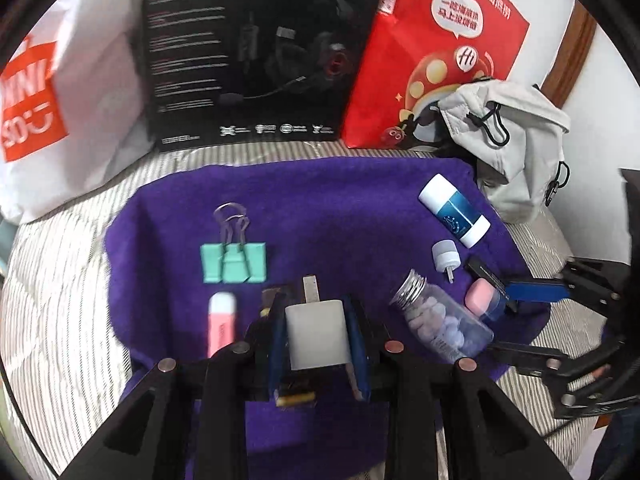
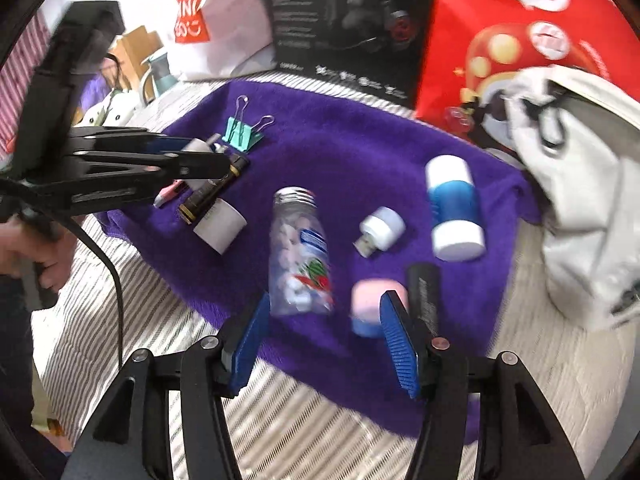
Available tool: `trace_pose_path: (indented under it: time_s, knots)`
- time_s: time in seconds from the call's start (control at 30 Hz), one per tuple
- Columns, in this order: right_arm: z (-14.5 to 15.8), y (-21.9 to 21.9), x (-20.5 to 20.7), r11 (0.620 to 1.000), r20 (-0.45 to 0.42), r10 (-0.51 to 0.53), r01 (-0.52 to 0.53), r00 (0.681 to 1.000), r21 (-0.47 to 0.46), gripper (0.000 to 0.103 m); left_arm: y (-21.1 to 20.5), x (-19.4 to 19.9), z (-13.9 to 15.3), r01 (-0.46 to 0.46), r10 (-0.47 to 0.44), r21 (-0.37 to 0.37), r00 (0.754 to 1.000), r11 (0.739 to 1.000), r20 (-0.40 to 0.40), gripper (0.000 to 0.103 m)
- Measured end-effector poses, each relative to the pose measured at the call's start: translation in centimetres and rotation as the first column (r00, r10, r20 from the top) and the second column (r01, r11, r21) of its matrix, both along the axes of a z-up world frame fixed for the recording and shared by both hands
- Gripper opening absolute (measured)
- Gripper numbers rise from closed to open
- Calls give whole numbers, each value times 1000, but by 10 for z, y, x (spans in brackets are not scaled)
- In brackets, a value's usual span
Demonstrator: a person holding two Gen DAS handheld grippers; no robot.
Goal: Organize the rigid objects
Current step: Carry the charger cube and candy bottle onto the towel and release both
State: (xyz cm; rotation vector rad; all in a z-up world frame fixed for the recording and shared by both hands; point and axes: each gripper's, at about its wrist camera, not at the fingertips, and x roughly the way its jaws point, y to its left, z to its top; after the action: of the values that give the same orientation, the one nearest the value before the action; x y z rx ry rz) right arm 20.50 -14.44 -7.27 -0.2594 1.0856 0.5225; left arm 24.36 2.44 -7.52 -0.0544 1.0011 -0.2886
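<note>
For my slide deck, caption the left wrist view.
Left hand-held gripper grips a white charger over a purple towel strewn with small items.

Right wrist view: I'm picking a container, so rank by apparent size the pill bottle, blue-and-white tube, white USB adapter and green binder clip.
1. Pill bottle and blue-and-white tube: alike, unranked.
2. White USB adapter.
3. Green binder clip, though it lies farthest away, so this is unsure.
</note>
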Motion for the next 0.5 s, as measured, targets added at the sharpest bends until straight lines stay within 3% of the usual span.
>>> trace_pose_path:
  time_s: [0.5]
  knots:
    - [10, -46, -25, 993, 5, -111, 111, 994, 40, 57, -32, 42, -27, 74, -71, 74, 996, 995, -49, 27]
